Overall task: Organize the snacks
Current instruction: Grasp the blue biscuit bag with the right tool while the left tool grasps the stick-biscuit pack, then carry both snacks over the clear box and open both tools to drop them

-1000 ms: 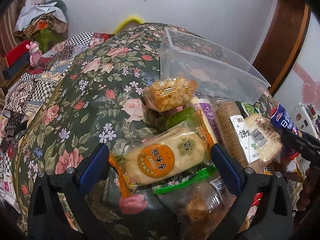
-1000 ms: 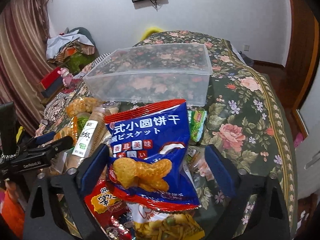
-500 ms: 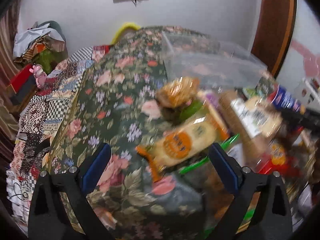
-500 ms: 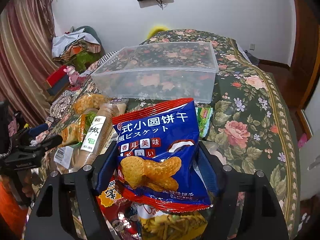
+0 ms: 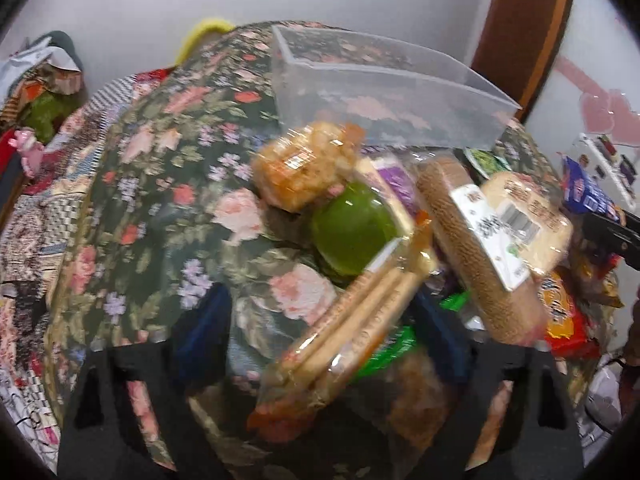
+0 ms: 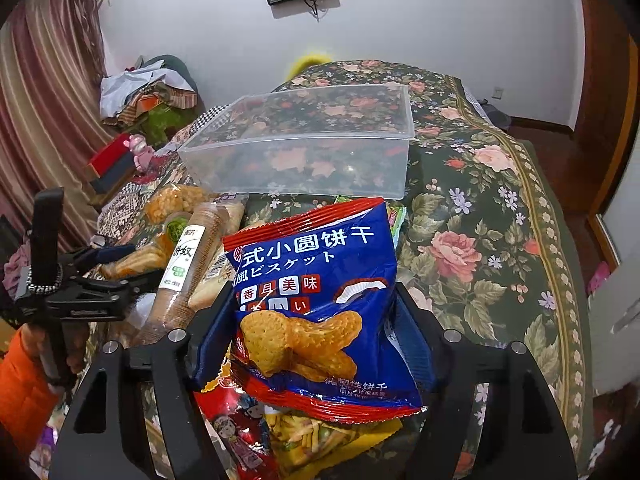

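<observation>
My right gripper point(image 6: 310, 320) is shut on a blue biscuit bag point(image 6: 316, 296), held above the snack pile. My left gripper point(image 5: 320, 332) has its blue pads against a clear pack of rice crackers point(image 5: 360, 320), which stands tilted on edge between them; the view is blurred. A clear plastic bin point(image 6: 304, 144) stands beyond the pile on the floral cloth; it also shows in the left wrist view point(image 5: 380, 88). The left gripper also shows in the right wrist view point(image 6: 100, 280), at the left.
The pile holds a tall brown cracker roll point(image 5: 476, 248), a green jelly cup point(image 5: 352, 232), a puffed rice cake point(image 5: 308, 164), red and yellow bags point(image 6: 248, 432). Floral tablecloth point(image 6: 480, 200) stretches right. Clutter and curtains point(image 6: 48, 112) lie left.
The right gripper has closed in on the blue bag and lifted it slightly. The left gripper has closed on the cracker pack, which has turned from flat to tilted on edge.
</observation>
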A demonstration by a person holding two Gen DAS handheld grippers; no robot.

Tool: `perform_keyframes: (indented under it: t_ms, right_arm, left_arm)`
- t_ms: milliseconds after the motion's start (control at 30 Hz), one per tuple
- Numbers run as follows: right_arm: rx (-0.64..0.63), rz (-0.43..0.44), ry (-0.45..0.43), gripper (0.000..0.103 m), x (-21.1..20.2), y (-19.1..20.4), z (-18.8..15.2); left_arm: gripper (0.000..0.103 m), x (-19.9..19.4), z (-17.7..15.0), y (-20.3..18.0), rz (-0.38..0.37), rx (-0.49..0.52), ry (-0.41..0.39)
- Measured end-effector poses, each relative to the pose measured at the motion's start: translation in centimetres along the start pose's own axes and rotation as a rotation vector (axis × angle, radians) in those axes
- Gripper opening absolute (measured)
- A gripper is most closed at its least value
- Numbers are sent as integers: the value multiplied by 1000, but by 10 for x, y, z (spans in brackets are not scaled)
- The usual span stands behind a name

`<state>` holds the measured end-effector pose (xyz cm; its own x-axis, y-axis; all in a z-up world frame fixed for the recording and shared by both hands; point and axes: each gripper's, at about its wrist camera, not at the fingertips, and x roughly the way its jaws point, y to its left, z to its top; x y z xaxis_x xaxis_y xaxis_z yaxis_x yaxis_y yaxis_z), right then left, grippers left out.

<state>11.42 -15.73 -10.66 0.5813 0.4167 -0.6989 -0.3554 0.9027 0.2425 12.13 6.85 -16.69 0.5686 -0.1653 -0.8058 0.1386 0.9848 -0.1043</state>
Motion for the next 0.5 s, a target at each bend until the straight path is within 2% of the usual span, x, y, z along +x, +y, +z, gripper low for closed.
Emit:
perform_keyframes:
  t_ms: [167, 200, 233, 333, 500]
  right_arm:
    - [7, 9, -4, 70, 0, -1, -1]
    - [8, 10, -5, 70, 0, -1, -1]
    - [9, 11, -5, 69, 0, -1, -1]
    - [15, 11, -8, 69, -1, -1, -2]
    - [30, 20, -20, 69, -6, -4, -1]
  left_arm:
    - [50, -8, -5, -7, -30, 18, -9]
    - [38, -11, -7, -10, -45, 24, -6]
    - [33, -14, -8, -13, -37, 30, -8]
    - [22, -23, -8, -22, 1, 67, -33]
    - [22, -42, -6, -26, 9, 46, -69]
